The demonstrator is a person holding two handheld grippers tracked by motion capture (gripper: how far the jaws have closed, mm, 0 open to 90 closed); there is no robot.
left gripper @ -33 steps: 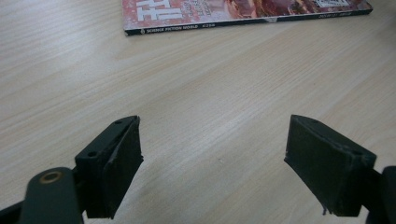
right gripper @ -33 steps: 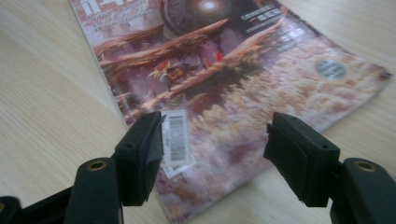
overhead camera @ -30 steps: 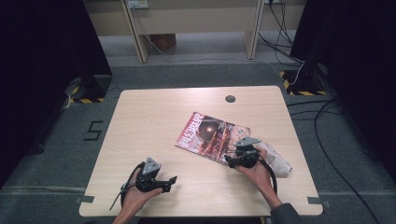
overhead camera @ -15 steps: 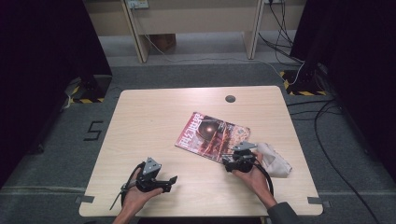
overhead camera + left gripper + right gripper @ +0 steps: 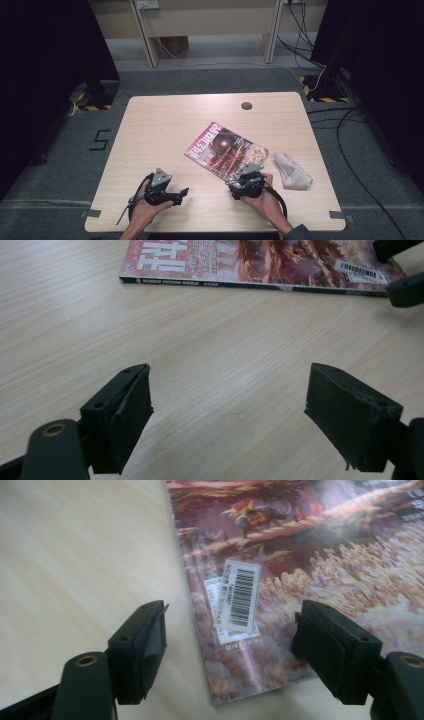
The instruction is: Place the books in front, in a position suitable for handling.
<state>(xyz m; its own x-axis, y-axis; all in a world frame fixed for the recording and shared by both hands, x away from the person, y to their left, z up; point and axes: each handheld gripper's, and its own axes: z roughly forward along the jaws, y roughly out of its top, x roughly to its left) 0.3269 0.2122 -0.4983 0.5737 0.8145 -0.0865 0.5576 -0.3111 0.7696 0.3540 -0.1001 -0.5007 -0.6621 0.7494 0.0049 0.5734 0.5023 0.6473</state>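
a thin, glossy rectangular magazine [image 5: 226, 151] with a red-and-brown illustrated cover lies flat and closed on the table, turned at a slant. its near corner — the one with a white barcode sticker [image 5: 242, 597] — sits just ahead of the right gripper [image 5: 227, 645], between and below its wide-apart jaws, which have just been opening and do not touch it. from the left gripper [image 5: 227, 405] the magazine lies well ahead — dark spine [image 5: 205, 284] facing it.

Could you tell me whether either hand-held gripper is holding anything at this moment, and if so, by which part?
Nothing is held. The right hand-held gripper stands open over the magazine's barcode corner; the left hand-held gripper is open over bare table.
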